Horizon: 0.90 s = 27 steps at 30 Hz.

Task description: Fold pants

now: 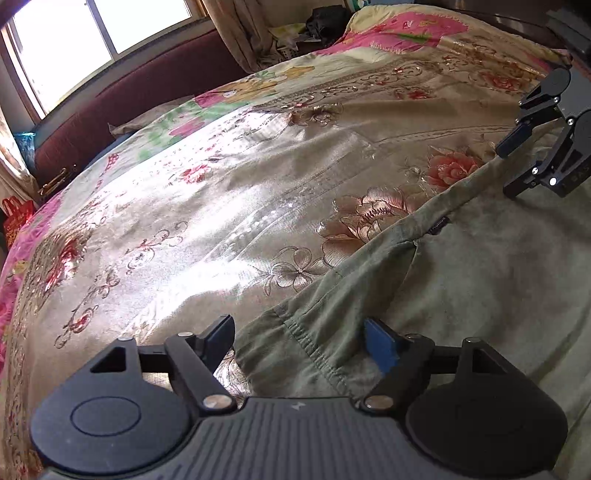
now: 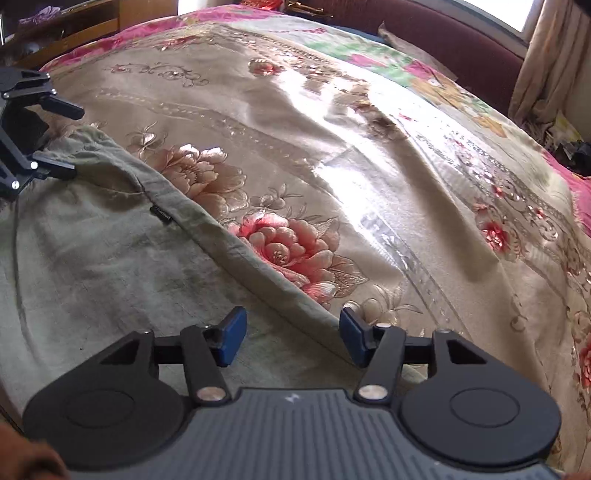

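Observation:
Olive green pants lie flat on a floral bedspread; in the right wrist view they fill the lower left. My left gripper is open, its jaws straddling the pants' elastic waistband corner. My right gripper is open, its jaws straddling the pants' long side edge. Each gripper shows in the other's view: the right gripper at the far edge, the left gripper over the waistband end.
A dark red headboard and a bright window stand behind the bed. Clutter and curtains sit at the far corner. A wooden cabinet is beyond the bed's other side.

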{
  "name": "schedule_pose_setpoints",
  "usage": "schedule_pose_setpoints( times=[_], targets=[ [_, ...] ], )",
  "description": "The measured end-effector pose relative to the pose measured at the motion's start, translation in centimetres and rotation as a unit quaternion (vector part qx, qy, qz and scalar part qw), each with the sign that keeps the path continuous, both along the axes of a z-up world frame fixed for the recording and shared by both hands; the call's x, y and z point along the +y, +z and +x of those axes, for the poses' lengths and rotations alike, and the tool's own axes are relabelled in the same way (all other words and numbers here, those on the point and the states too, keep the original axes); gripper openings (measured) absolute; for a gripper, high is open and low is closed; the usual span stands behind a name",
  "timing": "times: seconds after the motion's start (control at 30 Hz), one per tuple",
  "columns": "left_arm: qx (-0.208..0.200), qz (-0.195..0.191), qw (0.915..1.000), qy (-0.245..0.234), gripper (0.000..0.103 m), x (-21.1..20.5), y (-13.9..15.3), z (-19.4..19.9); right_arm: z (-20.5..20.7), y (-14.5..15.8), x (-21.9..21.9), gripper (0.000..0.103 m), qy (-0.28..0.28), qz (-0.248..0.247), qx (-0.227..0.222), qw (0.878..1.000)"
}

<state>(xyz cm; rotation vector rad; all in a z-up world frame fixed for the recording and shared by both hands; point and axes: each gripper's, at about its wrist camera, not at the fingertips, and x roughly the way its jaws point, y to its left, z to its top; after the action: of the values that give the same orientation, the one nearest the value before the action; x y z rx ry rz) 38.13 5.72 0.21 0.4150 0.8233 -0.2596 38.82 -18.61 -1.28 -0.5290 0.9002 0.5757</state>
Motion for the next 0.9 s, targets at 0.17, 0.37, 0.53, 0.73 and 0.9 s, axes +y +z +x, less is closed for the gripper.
schedule_pose_setpoints(
  times=[0.17, 0.37, 0.53, 0.73, 0.9],
  targets=[
    [0.042, -0.011, 0.999, 0.005, 0.103, 0.8, -1.6, 2.2, 0.9, -0.9, -0.7, 0.06, -0.014, 0.022, 0.008, 1.0],
    [0.064, -0.023, 0.9975, 0.018, 0.103, 1.7, -1.7, 2.9, 1.1, -0.7, -0.2, 0.059, -0.003, 0.006, 0.006, 1.0],
    [0.068, -0.032, 0.9968, 0.028, 0.07, 1.6, -1.2, 2.8, 0.1, -0.4, 0.9, 0.005, -0.008, 0.006, 0.019, 1.0],
    [0.048, 0.007, 0.9986, 0.021, 0.037, 0.2, -0.2, 1.1, -2.5, 2.9, 0.9, 0.002, -0.022, 0.023, -0.016, 0.999],
    [0.005, -0.003, 0.9998, 0.019, 0.031, -0.3, 3.0, -2.4, -7.1, 8.2, 0.1, 0.002, -0.019, 0.052, -0.056, 0.997]
  ],
)
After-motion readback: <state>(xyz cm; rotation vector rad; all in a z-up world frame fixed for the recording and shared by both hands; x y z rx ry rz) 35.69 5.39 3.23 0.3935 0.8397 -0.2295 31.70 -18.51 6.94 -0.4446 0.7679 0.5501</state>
